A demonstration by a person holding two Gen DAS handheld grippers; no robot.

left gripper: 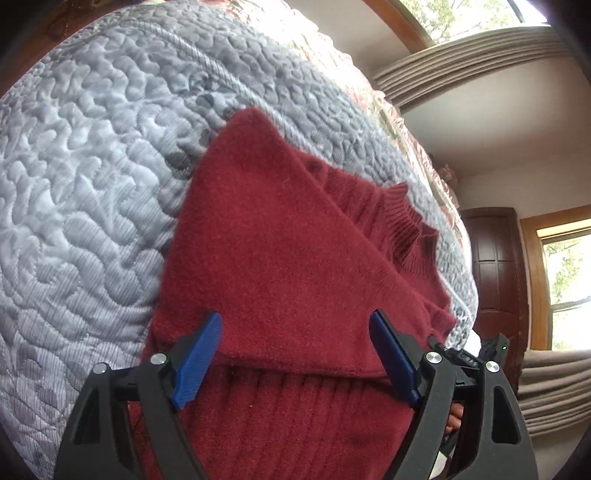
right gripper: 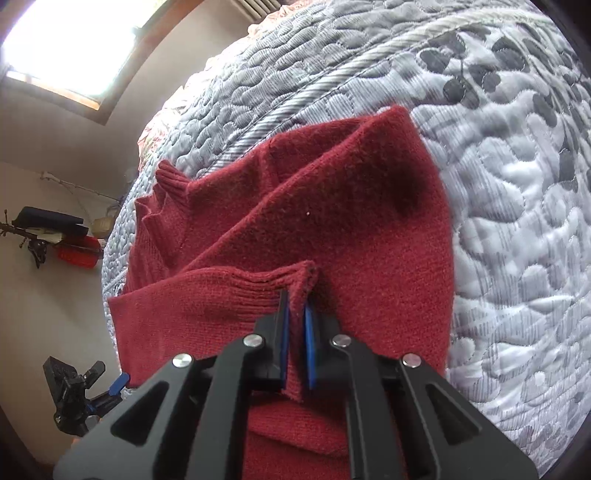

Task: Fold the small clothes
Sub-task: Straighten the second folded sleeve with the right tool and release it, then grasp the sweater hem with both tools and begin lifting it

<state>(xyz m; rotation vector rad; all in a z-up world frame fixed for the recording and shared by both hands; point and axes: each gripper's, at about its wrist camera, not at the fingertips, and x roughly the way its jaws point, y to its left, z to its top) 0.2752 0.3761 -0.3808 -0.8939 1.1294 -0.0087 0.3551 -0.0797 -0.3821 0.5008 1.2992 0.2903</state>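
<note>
Nearest the right wrist camera, the right gripper (right gripper: pixel 296 314) has its two blue-padded fingers (right gripper: pixel 283 332) pressed together on a pinch of ribbed red knit, the cuff end of one sleeve (right gripper: pixel 207 299), which runs off to the left across the garment. In the left wrist view, the left gripper (left gripper: pixel 295 325) holds its two blue fingers (left gripper: pixel 199 358) wide apart with nothing between them, poised above the lower part of the same garment; whether the tips touch the cloth cannot be told. There is one piece of clothing: a dark red sweater (left gripper: pixel 266 251), lying partly folded on the bed, with a smooth layer folded over a ribbed layer that shows close to the left gripper, and one ribbed neck or cuff opening (left gripper: pixel 410 221) sticking up at its far side. Under it is one grey quilted bedspread (left gripper: pixel 85 177) with a wavy stitched pattern and darker leaf shapes, and a corded seam passing just beyond the sweater's far corner. Past the quilt, a floral pink cover (left gripper: pixel 391 107) lies at the bed's far edge. Farther off in the left wrist view are two windows, one overhead (left gripper: pixel 465 18) and one at the right (left gripper: pixel 569 291), with one dark wooden door (left gripper: pixel 495 258) between them.
</note>
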